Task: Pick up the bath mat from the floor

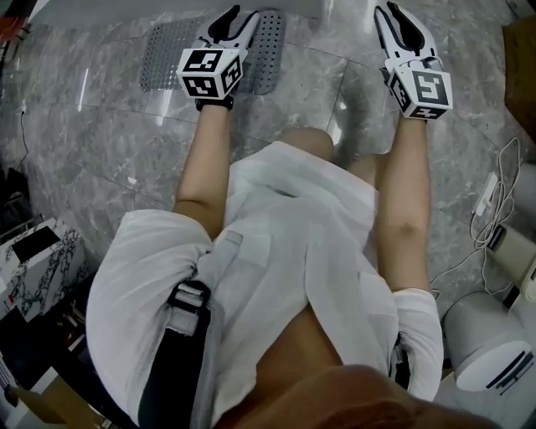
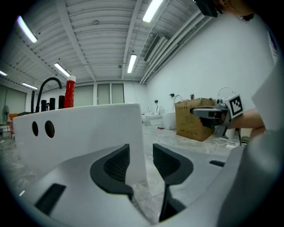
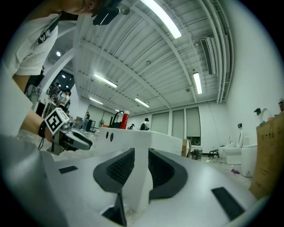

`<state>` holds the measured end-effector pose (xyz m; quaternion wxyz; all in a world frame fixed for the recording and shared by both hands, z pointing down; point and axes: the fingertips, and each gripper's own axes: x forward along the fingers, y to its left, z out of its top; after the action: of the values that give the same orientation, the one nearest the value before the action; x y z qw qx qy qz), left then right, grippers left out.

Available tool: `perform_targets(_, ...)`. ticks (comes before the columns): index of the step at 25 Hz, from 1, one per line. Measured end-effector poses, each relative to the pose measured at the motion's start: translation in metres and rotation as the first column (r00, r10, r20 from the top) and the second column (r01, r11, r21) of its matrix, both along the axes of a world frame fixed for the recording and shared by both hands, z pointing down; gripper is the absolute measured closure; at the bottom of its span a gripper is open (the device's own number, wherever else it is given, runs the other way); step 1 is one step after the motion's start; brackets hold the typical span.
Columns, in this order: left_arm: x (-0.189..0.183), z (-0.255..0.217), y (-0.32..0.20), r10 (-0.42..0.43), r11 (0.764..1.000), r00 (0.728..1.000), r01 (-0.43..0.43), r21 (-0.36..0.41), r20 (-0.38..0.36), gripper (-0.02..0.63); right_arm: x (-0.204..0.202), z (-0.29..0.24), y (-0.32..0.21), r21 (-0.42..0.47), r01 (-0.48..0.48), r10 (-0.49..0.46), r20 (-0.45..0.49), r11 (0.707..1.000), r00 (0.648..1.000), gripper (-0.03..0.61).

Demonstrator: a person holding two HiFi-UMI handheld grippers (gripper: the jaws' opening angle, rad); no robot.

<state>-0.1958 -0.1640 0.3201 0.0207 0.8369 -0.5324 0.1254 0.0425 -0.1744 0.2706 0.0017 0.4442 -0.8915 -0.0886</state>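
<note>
The bath mat (image 1: 167,50) lies flat on the floor (image 1: 100,142), its long axis running across us from left to right. Our left hand-held gripper (image 1: 241,17) hovers over its right half and is the nearer. The right hand-held gripper (image 1: 387,10) is well off to the mat's right. Both point roughly level at a white fixture (image 2: 80,128), jaws partly apart and gripping nothing, so we judge the left must tip downward. We cannot see inside the cardboard box (image 2: 195,119).
</note>
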Motion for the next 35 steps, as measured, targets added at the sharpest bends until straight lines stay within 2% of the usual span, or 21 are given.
perform_targets(5,-0.005,0.067,0.0,-0.012,0.987,1.0,0.016,-0.16,0.028,0.405,-0.026,-0.012,0.002,0.032,0.039,-0.04,0.026,0.999,0.999,0.445)
perform_targets(10,-0.013,0.14,-0.007,-0.034,0.944,0.999,0.043,-0.326,0.035,0.367,-0.057,0.003,-0.002,0.015,0.086,-0.086,-0.012,0.996,0.996,0.44)
perform_targets(14,-0.023,0.208,-0.013,-0.052,0.881,0.995,0.084,-0.466,0.08,0.319,-0.068,0.016,-0.007,-0.013,0.101,-0.102,-0.026,0.995,0.994,0.436)
perform_targets(18,-0.029,0.274,-0.013,-0.054,0.792,0.992,0.111,-0.6,0.113,0.298,-0.067,0.03,-0.013,-0.049,0.095,-0.096,-0.008,0.994,0.995,0.436)
perform_targets(21,-0.029,0.309,-0.013,-0.039,0.735,0.99,0.12,-0.667,0.134,0.29,-0.066,0.036,-0.019,-0.064,0.084,-0.083,0.018,0.994,0.996,0.436)
perform_targets(30,-0.039,0.386,-0.013,-0.023,0.585,0.98,0.173,-0.792,0.196,0.27,-0.079,0.058,-0.027,-0.11,0.103,-0.104,-0.005,0.989,0.995,0.436)
perform_targets(32,-0.044,0.401,-0.013,-0.022,0.558,0.975,0.195,-0.807,0.22,0.258,-0.081,0.064,-0.027,-0.121,0.108,-0.111,-0.018,0.987,0.994,0.436)
perform_targets(35,-0.054,0.418,-0.013,-0.037,0.53,0.964,0.243,-0.813,0.264,0.241,-0.08,0.072,-0.027,-0.139,0.106,-0.111,-0.027,0.985,0.993,0.436)
